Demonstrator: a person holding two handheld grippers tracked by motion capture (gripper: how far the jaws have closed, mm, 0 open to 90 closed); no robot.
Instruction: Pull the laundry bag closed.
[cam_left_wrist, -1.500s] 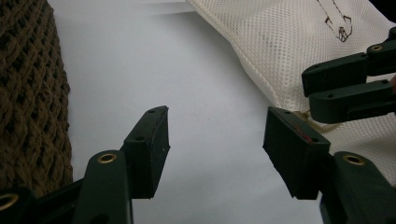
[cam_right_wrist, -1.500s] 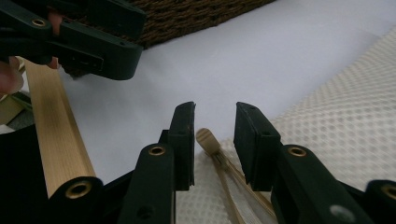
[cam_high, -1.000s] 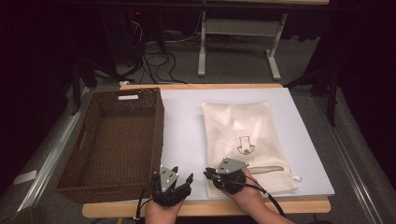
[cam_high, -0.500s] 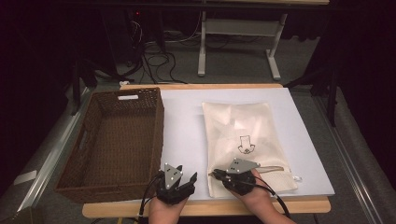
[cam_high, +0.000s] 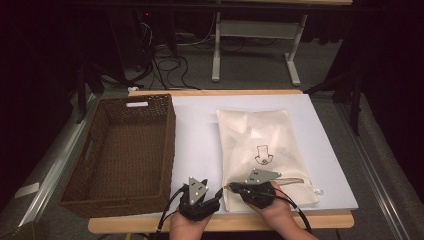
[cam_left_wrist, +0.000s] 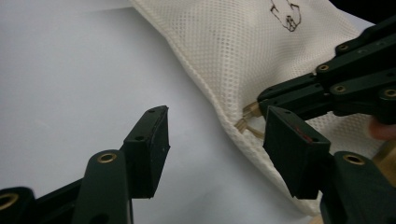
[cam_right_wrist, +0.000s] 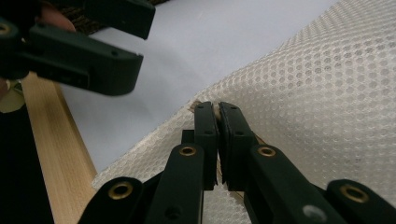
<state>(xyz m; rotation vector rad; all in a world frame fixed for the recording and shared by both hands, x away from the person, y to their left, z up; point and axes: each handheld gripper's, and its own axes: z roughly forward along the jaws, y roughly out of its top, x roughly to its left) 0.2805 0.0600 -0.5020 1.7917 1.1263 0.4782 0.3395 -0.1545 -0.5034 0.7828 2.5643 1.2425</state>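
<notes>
Mesh bag (cam_high: 260, 150): cream, fine perforated weave, lying flat on the right half of the white table top (cam_high: 200, 130), long side running away from the person. A small black line drawing (cam_high: 263, 154) is printed near its middle. A tan drawstring (cam_left_wrist: 247, 116) emerges at the near left edge, close to the near corner.

Right gripper (cam_high: 235, 187): jaws pressed together over the bag's near left edge, clamped on the drawstring; in the right gripper view (cam_right_wrist: 217, 112) a sliver of tan shows between the pads at the mesh border. How much cord or mesh lies inside the clamp cannot be made out.

Left gripper (cam_high: 207, 192): jaws set wide apart, holding nothing; in the left gripper view (cam_left_wrist: 215, 140) they hang over bare white table just left of the bag's edge, very near the right gripper.

Wicker basket (cam_high: 120, 150): dark brown, rectangular, on the left of the table, apart from the bag.

Hidden: the bag's near left corner sits beneath the right gripper and hand in the high view; the room behind the table is dark.

Change from one second ago: the right gripper's tip has shifted left along the bag's near edge toward the left gripper; bag and basket unmoved.
</notes>
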